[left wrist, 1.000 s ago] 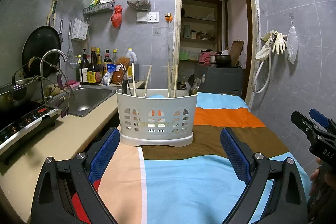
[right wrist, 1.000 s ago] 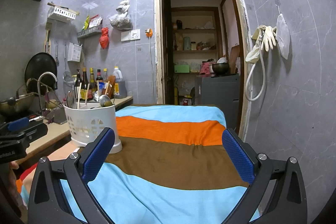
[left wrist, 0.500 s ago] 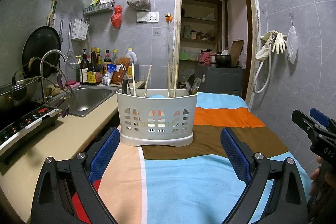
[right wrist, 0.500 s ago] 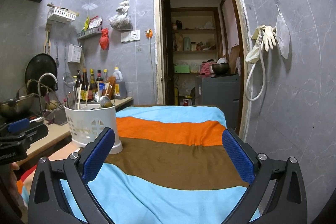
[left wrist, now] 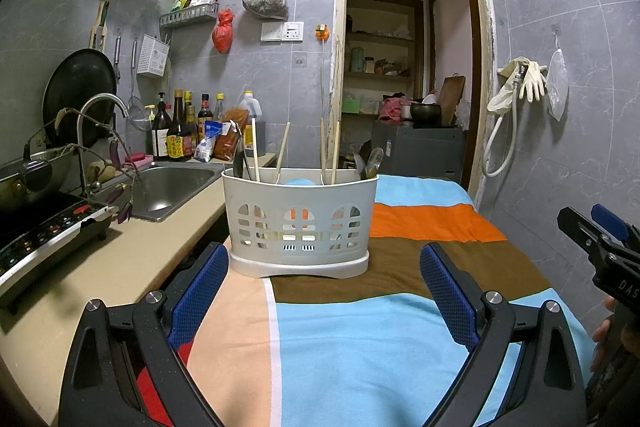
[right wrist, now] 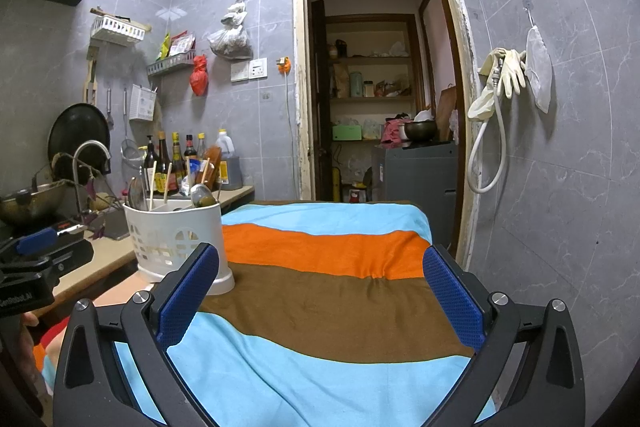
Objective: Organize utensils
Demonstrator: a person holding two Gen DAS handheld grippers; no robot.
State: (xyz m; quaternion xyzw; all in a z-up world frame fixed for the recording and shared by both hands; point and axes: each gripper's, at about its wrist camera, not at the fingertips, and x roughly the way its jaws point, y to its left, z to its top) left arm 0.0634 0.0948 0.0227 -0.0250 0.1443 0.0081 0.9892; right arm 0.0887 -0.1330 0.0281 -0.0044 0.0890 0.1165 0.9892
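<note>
A white slotted utensil holder (left wrist: 300,223) stands on the striped cloth (left wrist: 360,331), holding chopsticks (left wrist: 281,153) and spoons (left wrist: 370,163). It also shows at the left in the right wrist view (right wrist: 174,239). My left gripper (left wrist: 324,291) is open and empty, a short way in front of the holder. My right gripper (right wrist: 320,299) is open and empty over the cloth (right wrist: 340,291), to the right of the holder. The right gripper's side shows at the right edge of the left wrist view (left wrist: 600,247).
A beige counter (left wrist: 100,267) with a sink (left wrist: 176,183), tap and induction cooker (left wrist: 44,227) lies to the left. Sauce bottles (left wrist: 176,131) stand at the back. A doorway (left wrist: 404,83) opens behind the table. Tiled wall with hanging gloves (left wrist: 520,83) is on the right.
The right wrist view has shifted slightly, the holder sitting a little further right in it. The left gripper has not moved.
</note>
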